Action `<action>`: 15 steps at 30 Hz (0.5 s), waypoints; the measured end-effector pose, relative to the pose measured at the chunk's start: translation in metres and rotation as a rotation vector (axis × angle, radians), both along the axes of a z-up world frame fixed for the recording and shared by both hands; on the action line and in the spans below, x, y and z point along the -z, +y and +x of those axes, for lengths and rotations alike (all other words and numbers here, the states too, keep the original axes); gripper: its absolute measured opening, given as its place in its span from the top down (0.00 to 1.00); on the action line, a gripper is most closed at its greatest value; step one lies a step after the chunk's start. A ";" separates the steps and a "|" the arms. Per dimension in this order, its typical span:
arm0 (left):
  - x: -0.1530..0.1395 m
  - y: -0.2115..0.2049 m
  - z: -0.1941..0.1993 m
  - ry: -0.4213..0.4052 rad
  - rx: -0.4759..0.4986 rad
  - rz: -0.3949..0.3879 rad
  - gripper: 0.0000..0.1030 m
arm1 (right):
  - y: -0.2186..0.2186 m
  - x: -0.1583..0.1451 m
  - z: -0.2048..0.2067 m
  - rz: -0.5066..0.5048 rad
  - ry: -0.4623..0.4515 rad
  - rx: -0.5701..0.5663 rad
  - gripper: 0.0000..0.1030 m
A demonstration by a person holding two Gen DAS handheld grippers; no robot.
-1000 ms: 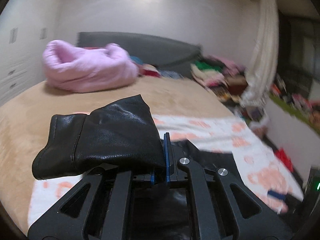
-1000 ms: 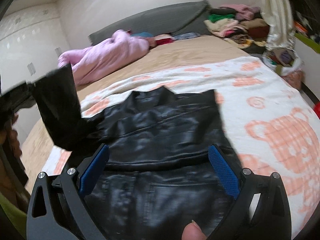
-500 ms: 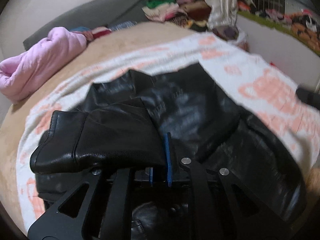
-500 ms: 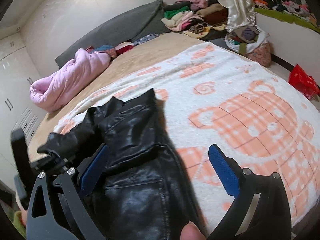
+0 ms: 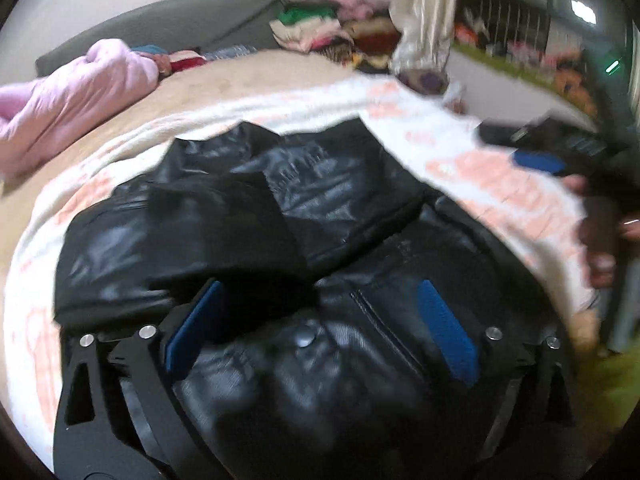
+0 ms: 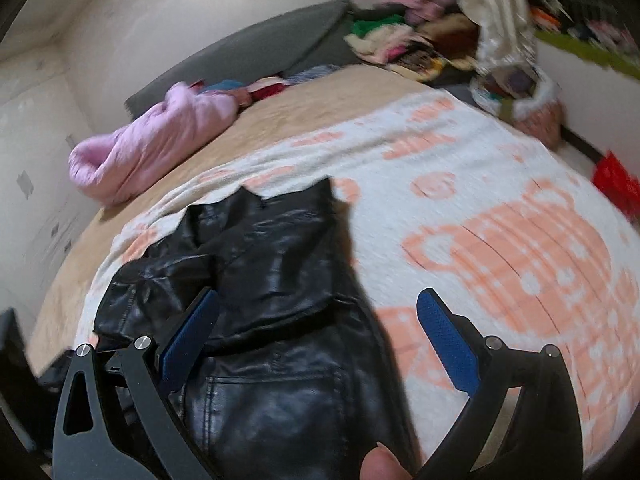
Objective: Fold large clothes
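Left wrist view, left to right. Pink quilt [image 5: 68, 108] bunched at upper left on tan bed [image 5: 224, 80], against grey headboard [image 5: 160, 24]. White-and-orange blanket [image 5: 492, 184] spread across centre. Black leather jacket [image 5: 352, 200] lying on blanket, filling middle and lower frame; sleeve [image 5: 184, 240] folded over jacket body, at centre left. Left gripper [image 5: 320, 320] low in frame, jaws just opened and standing wide apart, blue pads clear of leather; edge of sleeve lying just beside left pad, not clamped. Clothes pile [image 5: 332, 36] and pale curtain [image 5: 424, 20] at upper right. Right gripper [image 5: 552, 152] seen blurred at right edge, with hand [image 5: 600, 232] behind it.

Right wrist view, left to right. Quilt [image 6: 160, 140] at upper left. Jacket [image 6: 280, 300] from centre to lower left, collar end toward top of frame, lying flat on blanket [image 6: 500, 240]. Right gripper [image 6: 320, 336] at bottom, jaws wide apart, nothing gripped; left pad over leather, right pad over bare blanket. Fingertip [image 6: 380, 464] at bottom edge. Clothes pile [image 6: 400, 36] and curtain [image 6: 500, 12] at upper right; red item [image 6: 616, 184] at far right edge.
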State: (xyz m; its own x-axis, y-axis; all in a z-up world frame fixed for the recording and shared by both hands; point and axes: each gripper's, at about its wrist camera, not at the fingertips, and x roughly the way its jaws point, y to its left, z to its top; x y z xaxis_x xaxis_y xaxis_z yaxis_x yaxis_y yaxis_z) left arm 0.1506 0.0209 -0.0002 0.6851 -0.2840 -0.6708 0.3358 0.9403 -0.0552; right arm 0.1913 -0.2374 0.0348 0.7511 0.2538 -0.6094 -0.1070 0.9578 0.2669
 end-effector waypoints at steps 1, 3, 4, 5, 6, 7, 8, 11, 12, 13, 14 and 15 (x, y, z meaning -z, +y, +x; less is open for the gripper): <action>-0.008 0.014 -0.008 -0.011 -0.019 -0.027 0.11 | 0.015 -0.002 0.002 -0.020 -0.008 -0.042 0.04; -0.018 0.035 -0.014 -0.024 -0.065 -0.047 0.11 | 0.044 -0.001 0.004 -0.057 -0.017 -0.130 0.04; -0.024 0.052 -0.018 -0.038 -0.108 -0.059 0.09 | 0.059 0.000 0.004 -0.088 -0.022 -0.168 0.04; -0.028 0.065 -0.020 -0.052 -0.143 -0.060 0.09 | 0.079 0.002 0.002 -0.133 -0.034 -0.225 0.04; -0.032 0.075 -0.022 -0.062 -0.176 -0.051 0.09 | 0.094 0.005 0.001 -0.172 -0.043 -0.268 0.04; -0.035 0.085 -0.023 -0.073 -0.216 -0.040 0.09 | 0.119 0.011 -0.003 -0.240 -0.052 -0.327 0.04; -0.038 0.101 -0.025 -0.080 -0.275 -0.036 0.09 | 0.140 0.017 -0.006 -0.300 -0.062 -0.381 0.04; -0.043 0.134 -0.026 -0.069 -0.374 -0.097 0.09 | 0.195 0.035 -0.016 -0.461 -0.104 -0.468 0.04; -0.043 0.143 -0.027 -0.060 -0.402 -0.122 0.09 | 0.208 0.040 -0.017 -0.512 -0.115 -0.479 0.04; -0.042 0.154 -0.027 -0.042 -0.433 -0.157 0.09 | 0.218 0.043 -0.016 -0.543 -0.125 -0.482 0.04; -0.041 0.161 -0.027 -0.033 -0.448 -0.180 0.09 | 0.227 0.046 -0.015 -0.571 -0.134 -0.479 0.04; -0.040 0.168 -0.028 -0.028 -0.464 -0.200 0.09 | 0.235 0.048 -0.011 -0.592 -0.139 -0.463 0.04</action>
State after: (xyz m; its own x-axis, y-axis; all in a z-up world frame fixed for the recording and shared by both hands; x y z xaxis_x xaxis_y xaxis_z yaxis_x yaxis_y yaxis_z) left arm 0.1225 0.1885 0.0401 0.7864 -0.0665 -0.6141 -0.1111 0.9628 -0.2465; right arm 0.1804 -0.0023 -0.0132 0.7274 0.2223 -0.6493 -0.5277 0.7860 -0.3220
